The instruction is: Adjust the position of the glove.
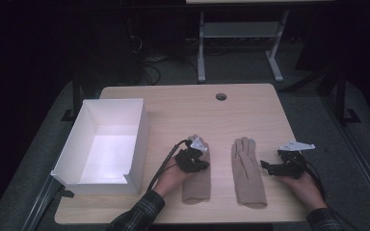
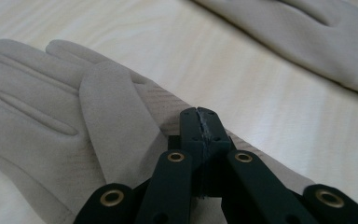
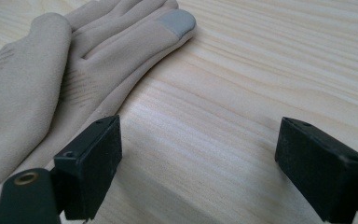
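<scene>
table: I've got a light wood desk (image 1: 250,108) with a round cable hole (image 1: 221,96) near the far edge, dark room, grey carpet and a metal frame (image 1: 238,36) behind it
box: white open box (image 1: 78,144) on my left side of the desk, looks bare inside
gloves: two beige ones lying flat, left glove (image 1: 198,185) under my left gripper, right glove (image 1: 247,173) just beside my right one
left gripper (image 2: 200,123): jaws pressed together over the glove's edge, can't tell if fabric's caught
right gripper (image 3: 198,165): jaws spread wide over bare wood
</scene>
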A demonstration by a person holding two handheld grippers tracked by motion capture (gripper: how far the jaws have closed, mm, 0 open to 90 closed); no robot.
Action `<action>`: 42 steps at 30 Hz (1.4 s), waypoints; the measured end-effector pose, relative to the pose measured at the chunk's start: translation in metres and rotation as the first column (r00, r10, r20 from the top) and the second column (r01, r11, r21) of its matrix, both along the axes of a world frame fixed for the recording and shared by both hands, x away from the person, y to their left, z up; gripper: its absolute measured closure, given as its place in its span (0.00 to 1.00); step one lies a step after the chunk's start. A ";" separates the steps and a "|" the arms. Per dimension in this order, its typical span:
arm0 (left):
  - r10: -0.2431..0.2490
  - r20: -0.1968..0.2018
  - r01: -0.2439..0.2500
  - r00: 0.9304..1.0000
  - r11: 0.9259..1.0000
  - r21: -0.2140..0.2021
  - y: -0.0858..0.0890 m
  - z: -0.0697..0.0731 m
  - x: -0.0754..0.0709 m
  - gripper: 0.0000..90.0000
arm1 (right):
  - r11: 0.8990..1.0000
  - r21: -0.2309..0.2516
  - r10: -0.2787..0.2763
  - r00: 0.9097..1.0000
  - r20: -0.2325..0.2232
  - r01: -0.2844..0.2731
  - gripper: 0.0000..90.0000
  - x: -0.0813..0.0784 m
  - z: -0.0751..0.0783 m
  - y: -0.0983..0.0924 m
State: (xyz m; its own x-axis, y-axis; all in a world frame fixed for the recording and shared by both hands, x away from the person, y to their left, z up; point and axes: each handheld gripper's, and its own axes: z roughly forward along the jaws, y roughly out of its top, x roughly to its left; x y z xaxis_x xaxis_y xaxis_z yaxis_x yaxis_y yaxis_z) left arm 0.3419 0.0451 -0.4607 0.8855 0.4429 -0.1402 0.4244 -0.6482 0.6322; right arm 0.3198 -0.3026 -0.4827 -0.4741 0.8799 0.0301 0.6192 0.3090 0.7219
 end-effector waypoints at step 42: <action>0.217 0.023 -0.216 0.976 0.975 -0.049 0.054 0.003 -0.001 0.52 | 1.000 0.001 0.002 1.000 0.000 -0.002 0.16 0.000 0.000 0.000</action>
State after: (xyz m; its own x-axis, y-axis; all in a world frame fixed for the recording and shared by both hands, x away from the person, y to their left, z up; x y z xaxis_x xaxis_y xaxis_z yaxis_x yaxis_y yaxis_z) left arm 0.3409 0.0993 -0.4580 0.7732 0.6183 -0.1410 0.5329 -0.5129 0.6731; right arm 0.3197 -0.3024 -0.4827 -0.4763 0.8788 0.0306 0.6186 0.3101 0.7220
